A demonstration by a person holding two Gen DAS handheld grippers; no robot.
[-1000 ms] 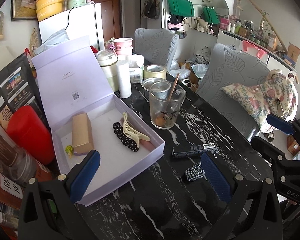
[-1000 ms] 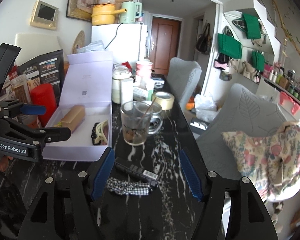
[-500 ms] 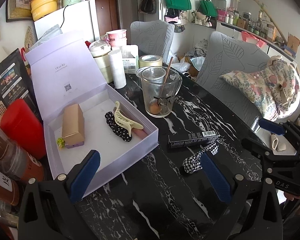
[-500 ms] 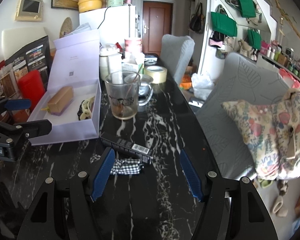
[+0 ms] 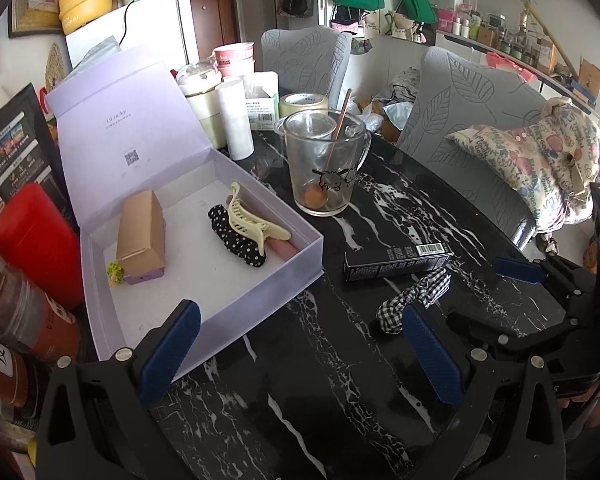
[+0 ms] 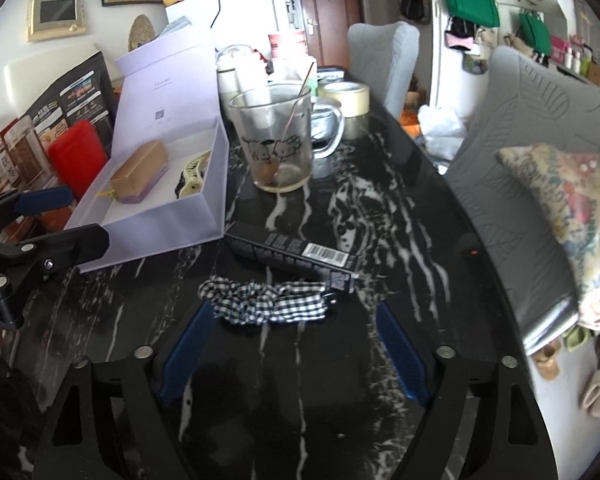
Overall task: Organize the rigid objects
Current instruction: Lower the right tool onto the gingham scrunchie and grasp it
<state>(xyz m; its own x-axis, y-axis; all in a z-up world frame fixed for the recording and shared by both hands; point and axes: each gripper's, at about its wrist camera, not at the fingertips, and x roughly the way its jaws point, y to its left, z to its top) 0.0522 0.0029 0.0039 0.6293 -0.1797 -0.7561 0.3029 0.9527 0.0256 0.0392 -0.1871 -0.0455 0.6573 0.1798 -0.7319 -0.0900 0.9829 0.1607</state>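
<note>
An open lilac box (image 5: 260, 296) (image 6: 168, 228) holds a tan carton (image 5: 142, 236) (image 6: 140, 170), a cream claw clip (image 5: 248, 216) (image 6: 194, 172) and a dotted black scrunchie (image 5: 236, 240). A long black carton (image 5: 396, 262) (image 6: 292, 254) lies on the black marble table (image 5: 340, 380), with a checked scrunchie (image 5: 414, 296) (image 6: 266, 300) beside it. My left gripper (image 5: 300, 352) is open and empty, low at the box's near corner. My right gripper (image 6: 290, 356) is open and empty, with the checked scrunchie just ahead of its fingertips; it also shows in the left wrist view (image 5: 516, 272).
A glass mug with a stirrer (image 5: 324, 168) (image 6: 276, 140) stands beside the box. A tape roll (image 5: 302, 104), white containers (image 5: 236, 120) and a red canister (image 5: 40, 240) crowd the back and left. Grey chairs (image 5: 472, 128) line the table's right edge.
Both grippers have moved forward and lower over the table. The black carton and checked scrunchie now sit closer to the right gripper's fingertips. Nothing was picked up.
</note>
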